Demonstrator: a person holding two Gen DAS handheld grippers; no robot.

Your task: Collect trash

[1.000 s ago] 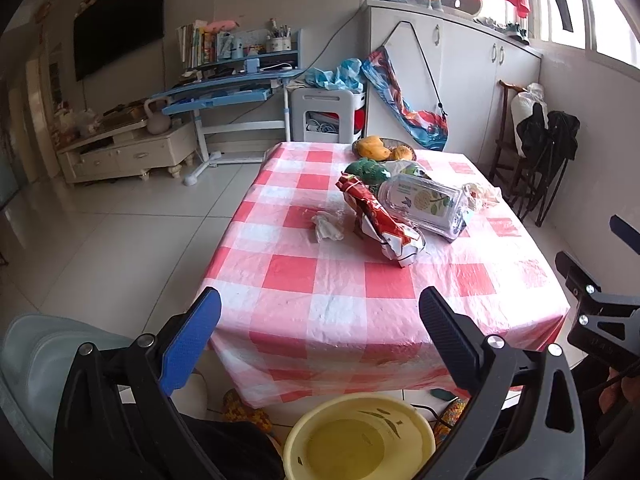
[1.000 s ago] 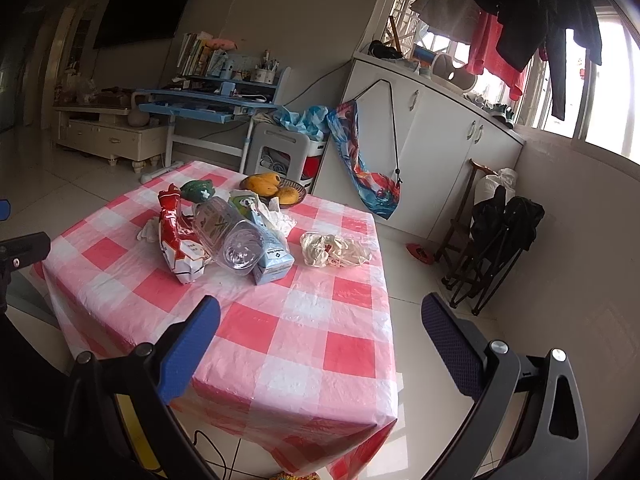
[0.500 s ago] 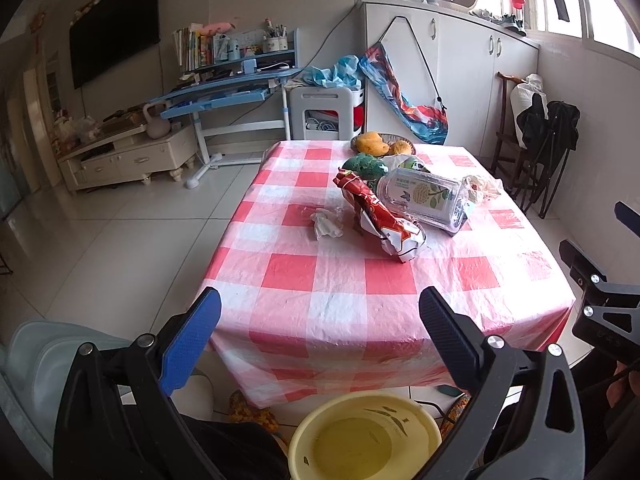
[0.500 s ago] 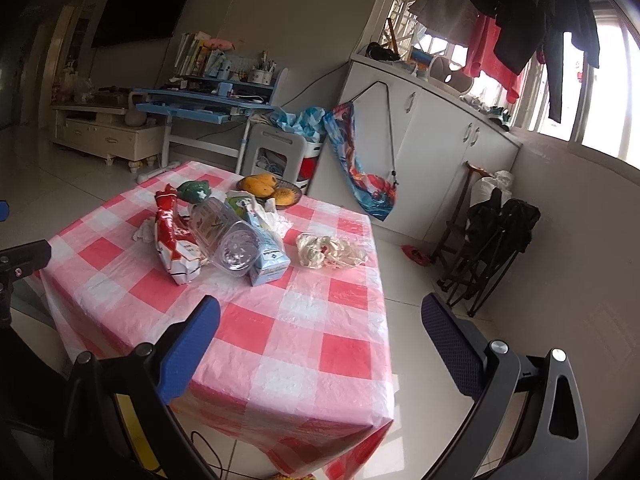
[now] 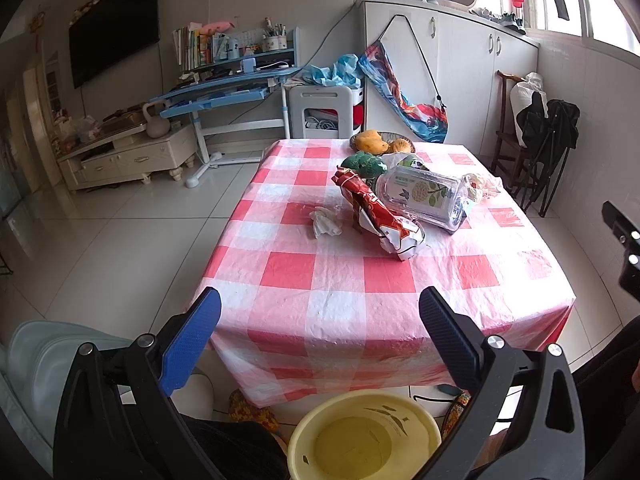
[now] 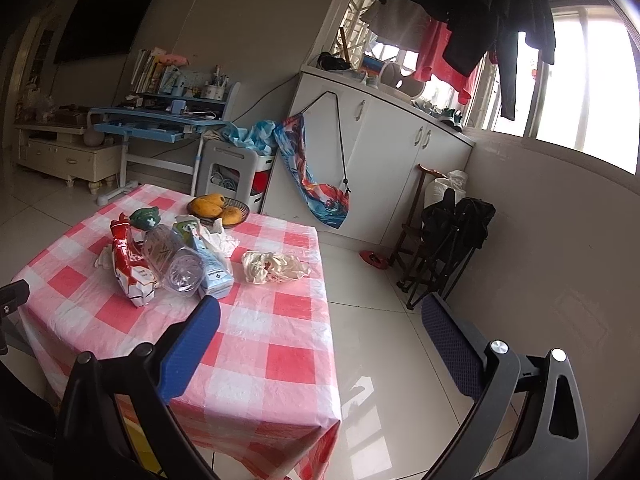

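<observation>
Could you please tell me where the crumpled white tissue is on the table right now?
In the left wrist view, the crumpled white tissue lies on the checked tablecloth just left of the red snack bag, toward the table's left edge.

Trash clustered mid-surface: red crumpled snack bag [image 5: 380, 216] lying flat, clear plastic bottle [image 5: 424, 197] on its side touching it, blue-white carton [image 6: 211, 264] beside the bottle, white tissue wad [image 5: 324, 222] just left of the bag, crumpled white plastic bag [image 6: 274, 266] apart near the edge.
</observation>
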